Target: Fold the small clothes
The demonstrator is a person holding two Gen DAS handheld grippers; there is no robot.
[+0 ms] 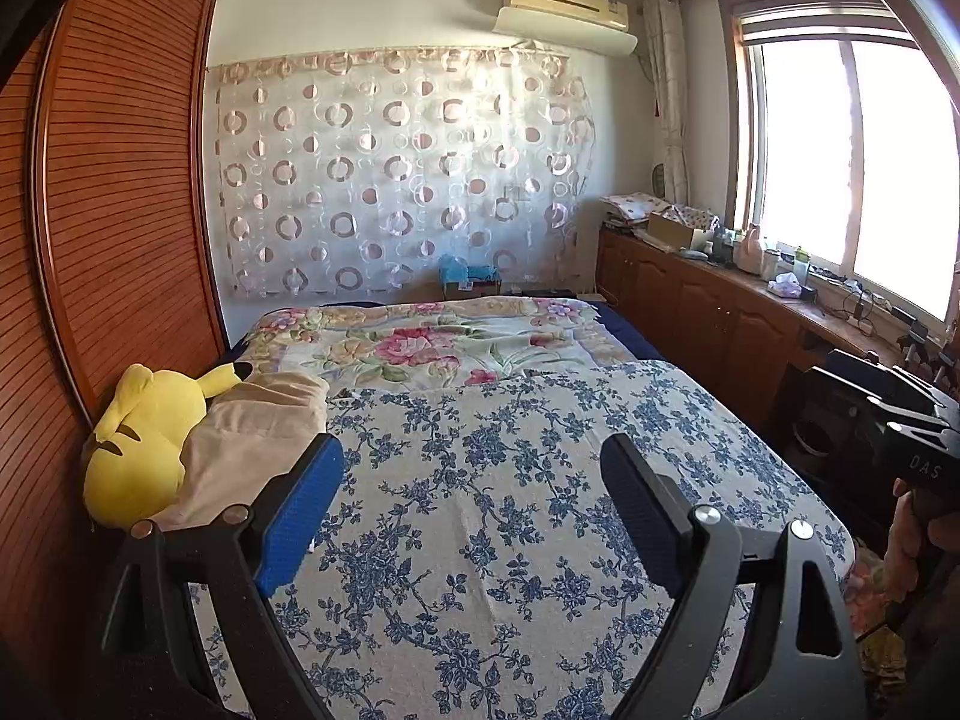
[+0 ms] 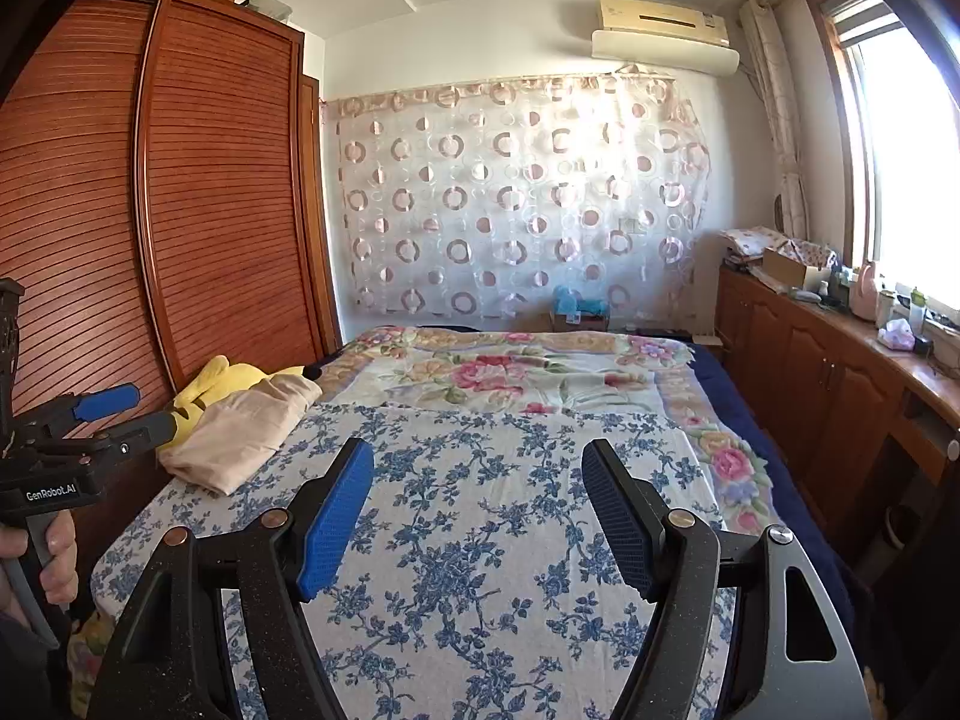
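— Nearest the lens: left gripper (image 1: pixel 474 480), jaws spread wide, nothing between, hovering over blue-flowered sheet (image 1: pixel 510 510). At nine o'clock?
— Yellow plush toy (image 1: pixel 144 444) against wooden wardrobe (image 1: pixel 120 180); folded beige garment (image 1: pixel 252 438) touching it, just past the left blue pad.
— Further right?
— Pink floral blanket (image 1: pixel 432 342) at twelve o'clock. Right gripper (image 2: pixel 477 498), seen by its own camera, likewise parted and empty, over bare sheet; beige garment there at ten o'clock. Low cabinets (image 2: pixel 810 360) under window at three o'clock.
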